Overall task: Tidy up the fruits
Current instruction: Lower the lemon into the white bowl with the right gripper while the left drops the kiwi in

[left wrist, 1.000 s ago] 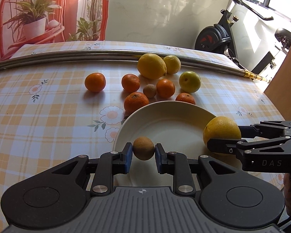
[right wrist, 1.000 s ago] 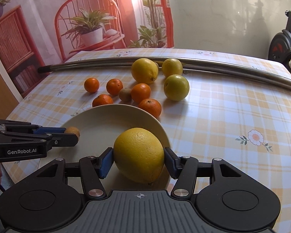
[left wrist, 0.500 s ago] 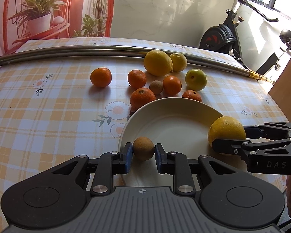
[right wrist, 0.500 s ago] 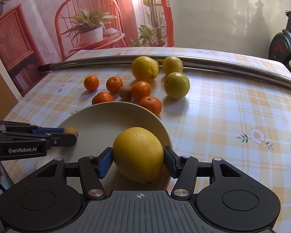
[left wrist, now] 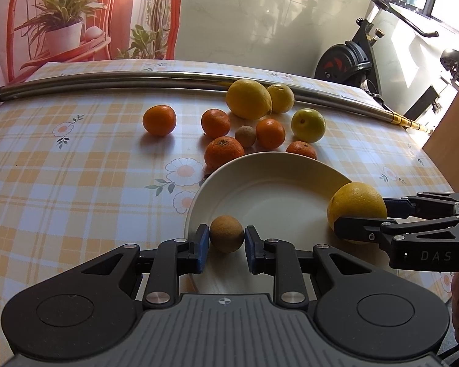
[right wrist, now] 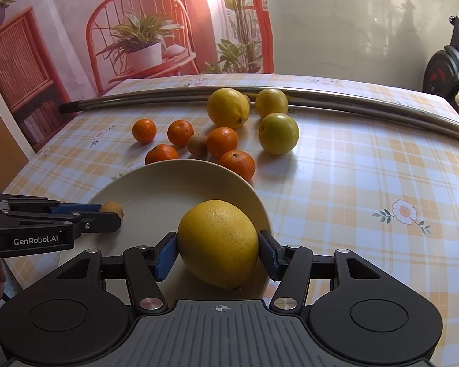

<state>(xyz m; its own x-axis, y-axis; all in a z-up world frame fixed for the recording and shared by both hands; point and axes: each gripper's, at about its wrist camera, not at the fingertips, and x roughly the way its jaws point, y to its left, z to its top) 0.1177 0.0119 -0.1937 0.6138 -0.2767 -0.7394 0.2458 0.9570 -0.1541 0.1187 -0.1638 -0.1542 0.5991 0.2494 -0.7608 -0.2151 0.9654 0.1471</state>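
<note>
My left gripper [left wrist: 226, 240] is shut on a small brown kiwi [left wrist: 226, 233] over the near left rim of a white plate [left wrist: 269, 183]. My right gripper [right wrist: 218, 249] is shut on a large yellow citrus fruit [right wrist: 218, 243] over the plate's [right wrist: 168, 183] near right part. Each gripper shows in the other's view: the right one [left wrist: 361, 229] with its fruit [left wrist: 356, 205], the left one [right wrist: 110, 217] with the kiwi [right wrist: 113, 208]. Several oranges, a second kiwi [left wrist: 245, 136], two lemons and a green fruit [left wrist: 308, 124] lie beyond the plate.
A long metal pole [left wrist: 137, 81] lies across the far side of the checked tablecloth [left wrist: 76, 168]. An exercise bike [left wrist: 352, 58] stands past the table's far right corner. Open cloth stretches left of the plate and to its right [right wrist: 367, 183].
Both grippers keep their fruits. The left wrist view has swung a little left, so the plate and loose fruits sit further right in it. The right view barely changed.
</note>
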